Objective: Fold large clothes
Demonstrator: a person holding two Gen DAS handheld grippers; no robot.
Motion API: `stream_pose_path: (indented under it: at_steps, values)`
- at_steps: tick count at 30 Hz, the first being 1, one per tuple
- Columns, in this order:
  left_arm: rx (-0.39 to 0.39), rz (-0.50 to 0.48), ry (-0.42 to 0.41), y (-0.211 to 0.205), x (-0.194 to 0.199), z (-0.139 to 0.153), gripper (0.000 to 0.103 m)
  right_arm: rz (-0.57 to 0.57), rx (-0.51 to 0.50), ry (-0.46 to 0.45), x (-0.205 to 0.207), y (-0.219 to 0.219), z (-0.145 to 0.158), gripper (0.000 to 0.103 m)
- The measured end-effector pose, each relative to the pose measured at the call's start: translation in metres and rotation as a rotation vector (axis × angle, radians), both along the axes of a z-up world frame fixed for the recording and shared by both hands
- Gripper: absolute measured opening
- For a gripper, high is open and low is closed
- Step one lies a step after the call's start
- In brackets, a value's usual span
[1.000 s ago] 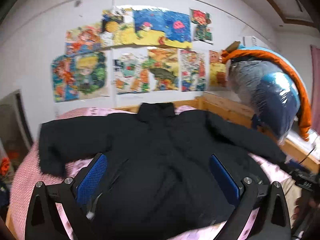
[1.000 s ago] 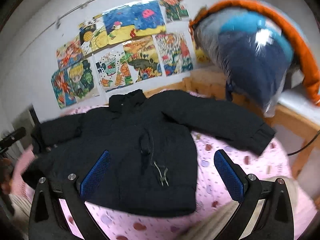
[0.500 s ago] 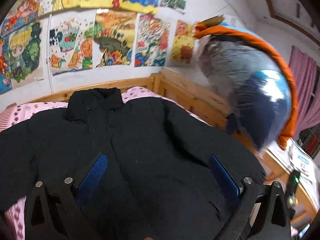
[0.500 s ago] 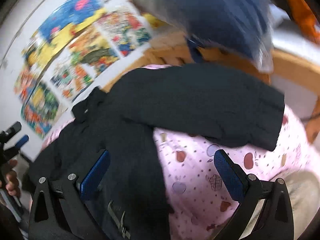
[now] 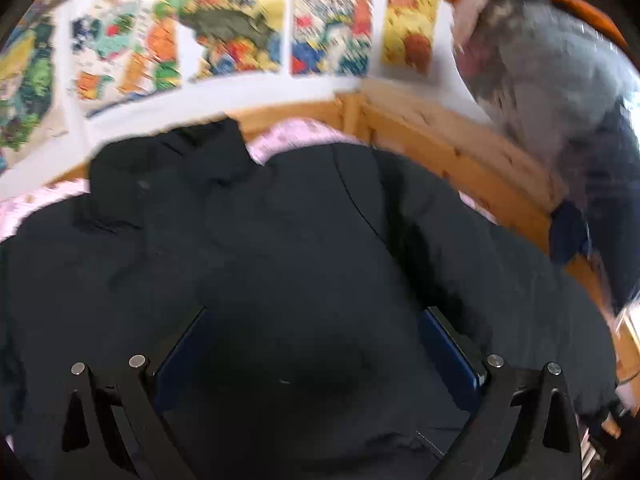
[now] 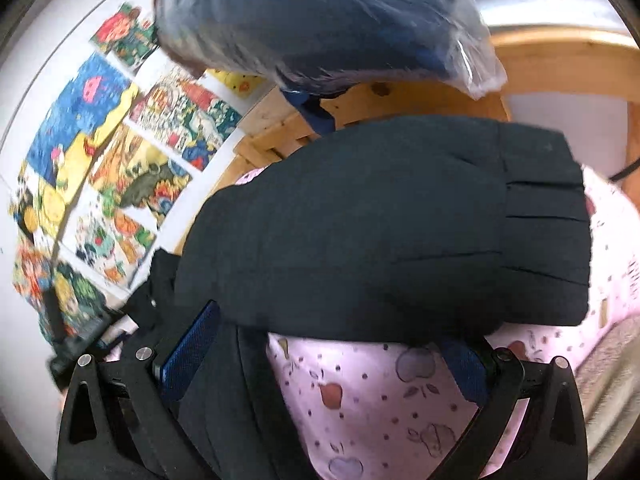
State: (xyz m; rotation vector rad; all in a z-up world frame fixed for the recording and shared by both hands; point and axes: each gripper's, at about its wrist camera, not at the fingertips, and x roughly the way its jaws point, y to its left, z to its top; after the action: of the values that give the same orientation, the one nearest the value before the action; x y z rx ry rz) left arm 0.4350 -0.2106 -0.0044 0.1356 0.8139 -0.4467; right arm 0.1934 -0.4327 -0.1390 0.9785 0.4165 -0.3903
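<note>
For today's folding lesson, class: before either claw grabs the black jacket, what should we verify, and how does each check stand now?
1. Left claw open, over the jacket body: ok.
2. Right claw open, at the sleeve: ok.
3. Sleeve spread flat on the pink sheet: ok.
4. Cuff in view: ok.
5. Other sleeve laid flat: cannot tell.
6. Bagged bundle clear of the sleeve: cannot tell.
</note>
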Motion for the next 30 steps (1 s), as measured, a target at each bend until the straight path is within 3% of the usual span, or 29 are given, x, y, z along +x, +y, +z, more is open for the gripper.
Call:
stream_pose_path:
  at_steps: [6,11,13,15,17,18,19,20,23,30]
  values:
    - [0.071,-0.029,0.118,-0.013,0.007,-0.035,0.103,-0.108,0.078,-0.185,-0.021,-0.018,-0.016,0.102]
    - [0.128,-0.023,0.204,-0.021,0.01,-0.064,0.103,-0.118,0.061,-0.209,-0.014,-0.017,-0.011,0.096]
    - [0.132,-0.024,0.201,-0.022,0.007,-0.063,0.103,-0.128,0.036,-0.199,-0.013,-0.018,-0.006,0.078]
    - [0.125,-0.025,0.206,-0.021,0.005,-0.062,0.103,-0.131,0.041,-0.193,-0.012,-0.023,-0.003,0.073]
    - [0.1,-0.023,0.221,-0.017,0.004,-0.059,0.103,-0.136,0.066,-0.204,-0.015,-0.031,-0.006,0.055]
    - [0.091,-0.018,0.223,-0.015,0.004,-0.057,0.103,-0.148,0.064,-0.182,-0.013,-0.033,-0.004,0.035]
    - [0.078,-0.009,0.224,-0.012,0.003,-0.053,0.102,-0.156,0.059,-0.161,-0.016,-0.035,-0.004,0.023]
    - [0.063,-0.003,0.226,-0.009,0.004,-0.049,0.102,-0.16,0.051,-0.15,-0.017,-0.037,-0.002,0.021]
    - [-0.019,0.018,0.226,0.009,0.001,-0.028,0.102,-0.144,-0.06,-0.145,-0.018,-0.036,0.025,0.012]
    - [-0.168,0.044,0.135,0.076,-0.004,0.035,0.102,0.034,-0.451,-0.226,0.019,-0.003,0.147,0.009]
